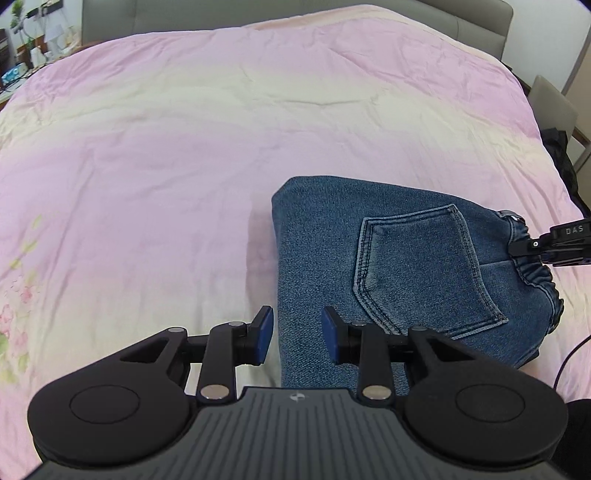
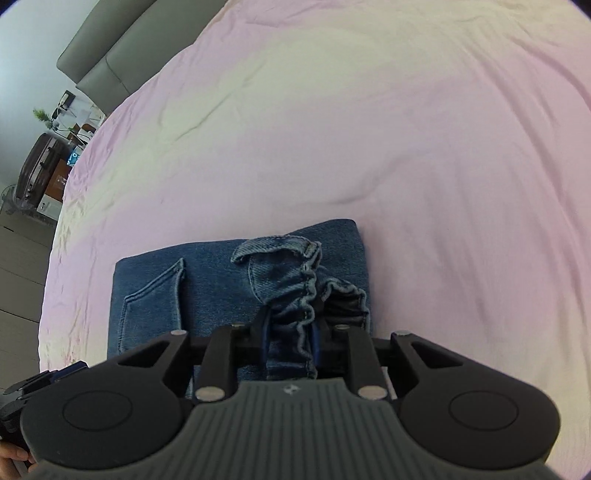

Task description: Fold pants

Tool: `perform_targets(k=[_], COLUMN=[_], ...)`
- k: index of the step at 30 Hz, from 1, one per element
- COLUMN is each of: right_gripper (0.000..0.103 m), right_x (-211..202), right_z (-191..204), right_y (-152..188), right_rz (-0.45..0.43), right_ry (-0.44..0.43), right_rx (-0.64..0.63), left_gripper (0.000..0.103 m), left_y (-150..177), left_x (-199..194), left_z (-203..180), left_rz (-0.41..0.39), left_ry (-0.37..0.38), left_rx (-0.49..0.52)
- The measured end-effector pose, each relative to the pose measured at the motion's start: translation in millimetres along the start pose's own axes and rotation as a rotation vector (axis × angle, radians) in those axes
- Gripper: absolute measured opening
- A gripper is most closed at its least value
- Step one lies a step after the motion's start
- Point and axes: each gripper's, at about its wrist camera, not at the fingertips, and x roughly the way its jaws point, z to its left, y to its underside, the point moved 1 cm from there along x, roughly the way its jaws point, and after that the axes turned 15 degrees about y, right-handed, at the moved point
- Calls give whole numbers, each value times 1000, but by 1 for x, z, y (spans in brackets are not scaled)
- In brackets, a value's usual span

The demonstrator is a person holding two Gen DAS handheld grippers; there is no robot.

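Blue denim pants (image 1: 399,266) lie folded into a compact rectangle on the pink bed cover, back pocket (image 1: 424,269) facing up. My left gripper (image 1: 297,334) is open and empty, its blue pads straddling the near left edge of the pants just above the fabric. My right gripper (image 2: 288,345) is shut on the elastic waistband (image 2: 303,295) of the pants (image 2: 207,280); it shows in the left wrist view (image 1: 524,247) at the pants' right end. The waistband bunches up between the fingers.
The pink bed cover (image 1: 184,147) spreads wide to the left and beyond the pants. A grey headboard (image 1: 295,11) stands at the far side. A chair (image 1: 554,107) and dark clothing are off the bed's right edge. A suitcase (image 2: 40,166) stands beside the bed.
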Motion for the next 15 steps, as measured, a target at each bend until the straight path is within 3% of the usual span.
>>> perform_targets(k=[3,8,12,15], right_gripper=[23,36,37,25], right_x=[7,-27,-65,-67], right_z=[10,30,48,63], right_y=[-1,4,5,4], right_rz=[-6,-88,-216,-234], right_ry=[50,124,160,124], right_rx=[-51,-197,-269,-301], left_gripper=[37,37,37,37], left_y=[-7,-25,-48,-64], left_x=[7,7,14,30], left_z=[2,0,-7,-10], left_rz=[4,-25,-44,-60], left_ry=[1,-5,-18,-23], left_rx=[13,56,107,127])
